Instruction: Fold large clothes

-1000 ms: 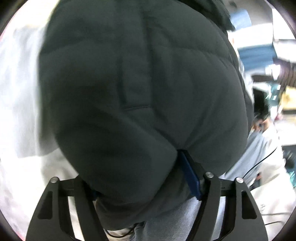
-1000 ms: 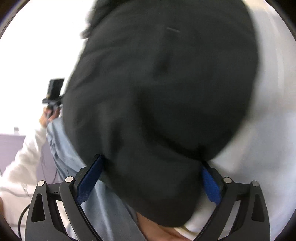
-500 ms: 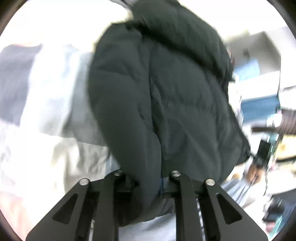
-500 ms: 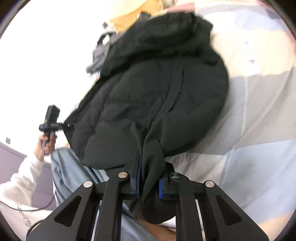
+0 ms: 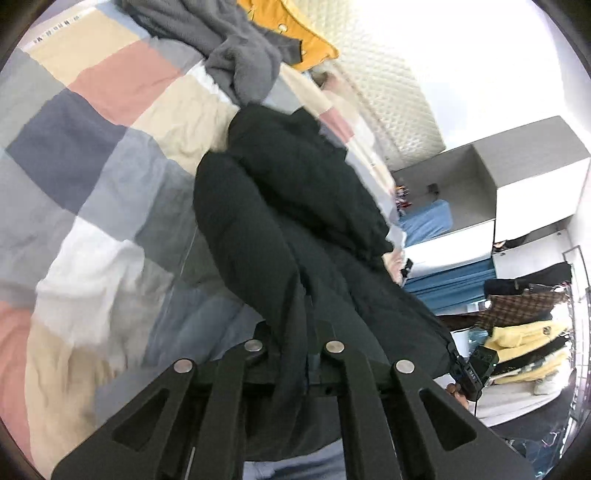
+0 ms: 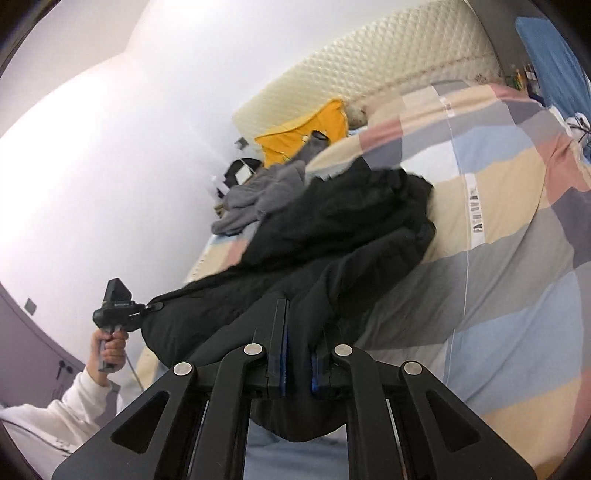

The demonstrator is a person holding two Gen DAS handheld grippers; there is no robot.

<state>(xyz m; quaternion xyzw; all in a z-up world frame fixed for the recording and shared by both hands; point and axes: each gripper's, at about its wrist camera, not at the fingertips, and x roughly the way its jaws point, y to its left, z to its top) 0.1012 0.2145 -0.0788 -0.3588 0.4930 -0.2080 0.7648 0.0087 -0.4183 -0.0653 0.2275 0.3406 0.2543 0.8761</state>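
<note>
A large black puffer jacket lies stretched across the checked bed cover, its far end bunched up. My left gripper is shut on one near corner of the jacket. My right gripper is shut on the other near corner of the jacket, the cloth pinched between its blue pads. In the right wrist view my left gripper shows at the lower left, held in a hand, with the jacket hem taut between the two.
The bed cover has grey, pink, cream and blue squares. A grey fleece garment and a yellow garment lie near the quilted headboard. A clothes rack stands at the right.
Both grippers closed from open onto the jacket's near edge. They then pulled back and lifted, so the jacket went from filling the views to being stretched out over the bed.
</note>
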